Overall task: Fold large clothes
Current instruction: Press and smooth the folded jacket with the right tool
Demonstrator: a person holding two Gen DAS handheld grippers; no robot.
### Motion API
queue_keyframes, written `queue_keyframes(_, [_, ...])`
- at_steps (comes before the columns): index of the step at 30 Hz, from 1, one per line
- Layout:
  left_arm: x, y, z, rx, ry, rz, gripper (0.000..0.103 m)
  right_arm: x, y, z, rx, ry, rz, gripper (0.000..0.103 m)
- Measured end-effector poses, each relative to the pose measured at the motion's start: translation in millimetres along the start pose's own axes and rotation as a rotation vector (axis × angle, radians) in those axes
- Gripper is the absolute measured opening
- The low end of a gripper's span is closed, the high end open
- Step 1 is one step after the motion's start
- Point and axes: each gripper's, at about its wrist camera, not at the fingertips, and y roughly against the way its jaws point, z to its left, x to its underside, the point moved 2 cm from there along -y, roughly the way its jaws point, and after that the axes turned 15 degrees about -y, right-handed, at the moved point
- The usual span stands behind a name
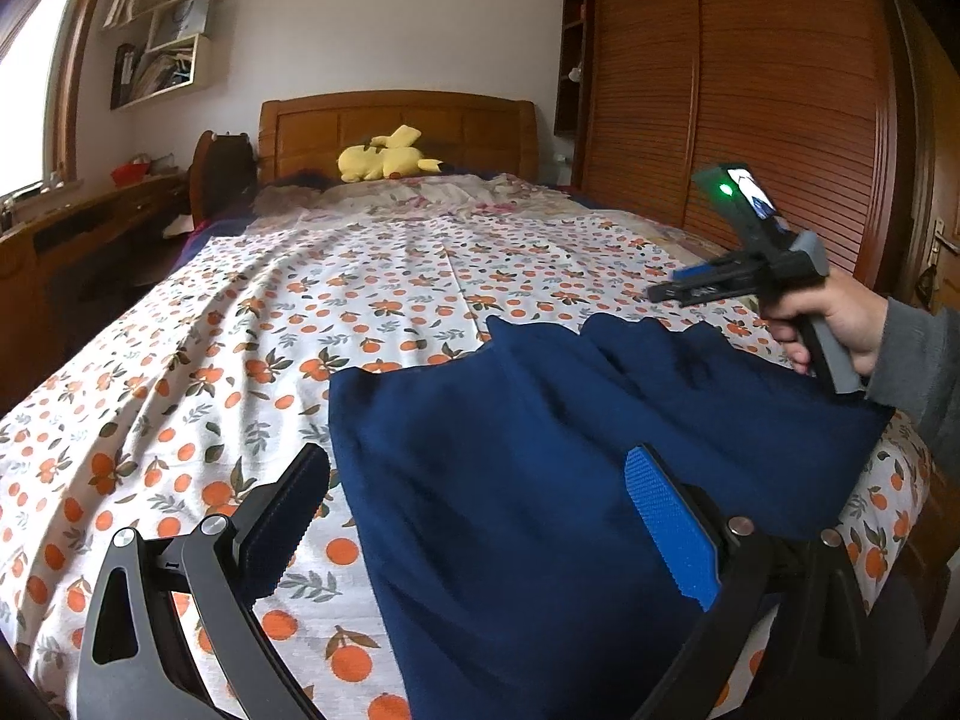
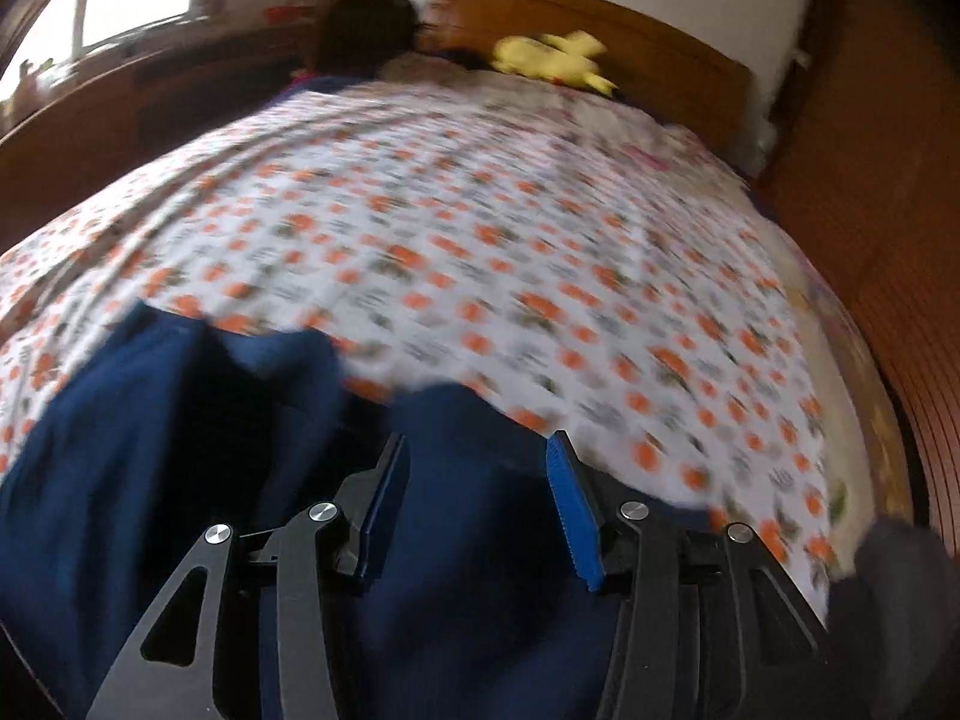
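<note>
So the navy garment (image 1: 540,450) is lying on the orange-print bedsheet (image 1: 240,330) at the foot of the bed, filling the lower middle and lower right of the left wrist view. It's rumpled, with a jagged far edge, and seems to run lengthwise from the near edge of the bed up toward the headboard (image 1: 396,132), though I can't really tell what kind of garment it is.

The left gripper (image 1: 480,516) is spread wide and holding nothing, sitting right over the garment's left edge: one finger above bare sheet, the other above the blue cloth. The right gripper (image 2: 477,504) is also parted and empty, hovering over the cloth near its far right corner. That view is badly motion blurred, so take it loosely. In the left view you can see it held in the right hand (image 1: 840,324) at mid right.

My guess is the left one is better placed, since the edge already lies between its fingers. There's a yellow plush toy (image 1: 384,159) up by the pillows, well out of the way
</note>
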Motion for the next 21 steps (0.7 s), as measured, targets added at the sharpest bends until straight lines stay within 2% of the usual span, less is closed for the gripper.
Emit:
queue_keyframes(4, [-1, -2, -7, 0.004, -0.012, 0.002, 0.1, 9, -18, -59, 0.086, -0.108, 0.038, 0.046])
queue_keyframes(9, [-1, -6, -11, 0.006, -0.021, 0.012, 0.1, 20, -40, -107, 0.126, -0.239, 0.097, 0.046])
queue_keyframes(12, [0, -9, -12, 0.007, -0.025, 0.018, 0.1, 24, -48, -119, 0.134, -0.286, 0.132, 0.054])
queue_keyframes(17, [-1, -12, -13, 0.013, -0.025, 0.019, 0.1, 31, -65, -126, 0.136, -0.317, 0.201, 0.053])
queue_keyframes(18, [-1, -12, -13, 0.013, -0.028, 0.02, 0.1, 33, -68, -126, 0.129, -0.32, 0.208, 0.047])
queue_keyframes(19, [0, -13, -14, 0.013, -0.03, 0.021, 0.1, 33, -71, -125, 0.106, -0.322, 0.215, 0.019])
queue_keyframes(20, [0, -13, -14, 0.014, -0.034, 0.023, 0.1, 32, -72, -124, 0.096, -0.318, 0.215, 0.005])
queue_keyframes(21, [0, -13, -15, 0.013, -0.035, 0.024, 0.1, 30, -70, -123, 0.114, -0.304, 0.192, 0.003])
